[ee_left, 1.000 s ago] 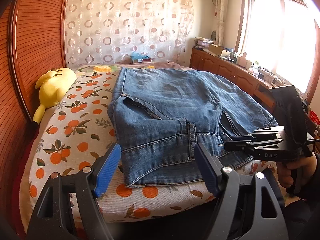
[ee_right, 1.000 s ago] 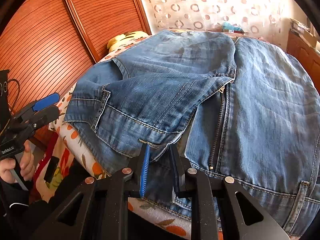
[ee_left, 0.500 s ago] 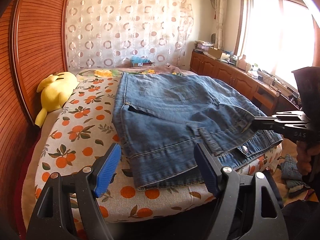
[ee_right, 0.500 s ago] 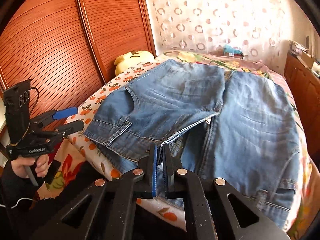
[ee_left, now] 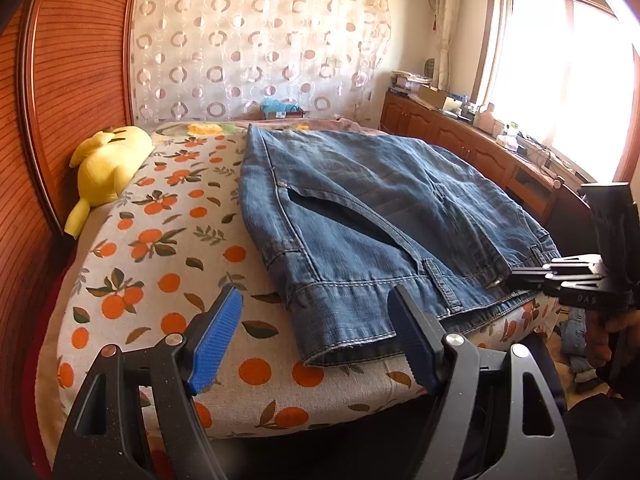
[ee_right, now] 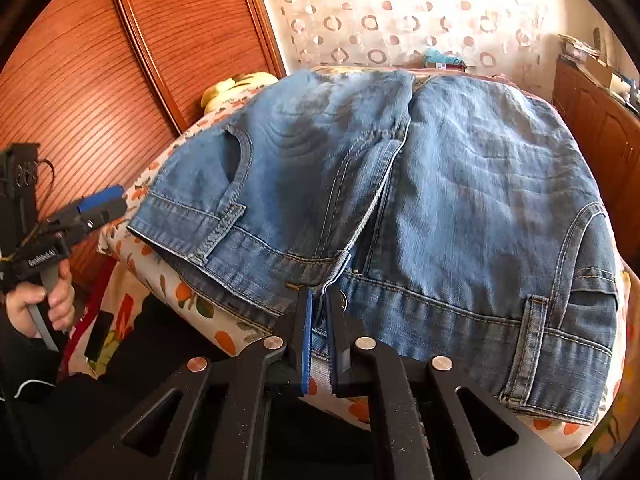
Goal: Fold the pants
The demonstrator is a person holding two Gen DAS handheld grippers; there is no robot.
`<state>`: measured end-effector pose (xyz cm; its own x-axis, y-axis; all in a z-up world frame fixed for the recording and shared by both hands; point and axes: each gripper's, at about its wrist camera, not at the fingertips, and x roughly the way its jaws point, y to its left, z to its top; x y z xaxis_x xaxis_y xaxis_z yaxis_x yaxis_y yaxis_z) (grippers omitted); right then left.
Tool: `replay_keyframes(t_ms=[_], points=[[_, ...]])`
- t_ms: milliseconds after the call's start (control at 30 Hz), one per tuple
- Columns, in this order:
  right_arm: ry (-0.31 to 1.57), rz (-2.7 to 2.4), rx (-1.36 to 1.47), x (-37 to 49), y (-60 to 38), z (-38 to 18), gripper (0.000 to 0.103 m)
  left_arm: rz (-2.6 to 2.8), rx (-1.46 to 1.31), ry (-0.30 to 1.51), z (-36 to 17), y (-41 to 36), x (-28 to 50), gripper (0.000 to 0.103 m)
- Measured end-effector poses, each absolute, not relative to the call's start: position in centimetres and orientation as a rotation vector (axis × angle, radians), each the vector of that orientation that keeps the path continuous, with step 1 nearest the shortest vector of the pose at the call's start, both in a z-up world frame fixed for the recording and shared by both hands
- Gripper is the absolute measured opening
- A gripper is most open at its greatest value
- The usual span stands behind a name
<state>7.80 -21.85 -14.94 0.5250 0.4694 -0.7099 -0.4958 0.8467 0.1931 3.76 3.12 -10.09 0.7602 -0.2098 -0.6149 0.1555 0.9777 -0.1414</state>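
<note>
Your blue denim pants lie lengthwise, waistband toward you; your right gripper pinches the waistband, your left gripper gapes wide, empty

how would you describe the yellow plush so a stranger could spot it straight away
Start at the bed with the orange-fruit print sheet. At its far left corner, against the wooden slatted wall, lies the plush toy, left of the jeans. It's the only bright yellow thing there.

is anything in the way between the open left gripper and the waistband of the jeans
Nothing visible. The left gripper hovers open at the bed's near edge, and the jeans waistband corner lies just ahead, with only bare orange-print sheet between. The right gripper already pinches the waistband middle.
</note>
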Motion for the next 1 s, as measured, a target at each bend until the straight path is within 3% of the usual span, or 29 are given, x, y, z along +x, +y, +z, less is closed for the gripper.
replay_keyframes(t_ms=[333,433,500,567,900,1000], points=[[0.748,0.477,-0.048,5.0,-26.7,-12.4,0.018,-0.218,-0.131,0.772,-12.3,3.5,4.8,0.055],[0.721,0.413,-0.051,4.2,-28.9,-11.9,0.026,-0.228,-0.152,0.8,-12.9,3.8,4.9,0.039],[0.704,0.36,-0.055,3.8,-30.5,-11.6,0.028,-0.238,-0.146,0.806,-13.1,3.7,4.8,0.02],[0.7,0.313,-0.042,3.8,-32.3,-11.6,0.03,-0.234,-0.13,0.787,-12.7,3.5,4.3,0.009],[0.694,0.177,0.02,2.5,-37.3,-11.5,0.032,-0.204,-0.076,0.764,-10.0,3.8,2.5,0.008],[0.7,0.171,0.031,2.6,-37.4,-11.6,0.034,-0.205,-0.08,0.763,-9.9,3.5,2.6,0.013]])
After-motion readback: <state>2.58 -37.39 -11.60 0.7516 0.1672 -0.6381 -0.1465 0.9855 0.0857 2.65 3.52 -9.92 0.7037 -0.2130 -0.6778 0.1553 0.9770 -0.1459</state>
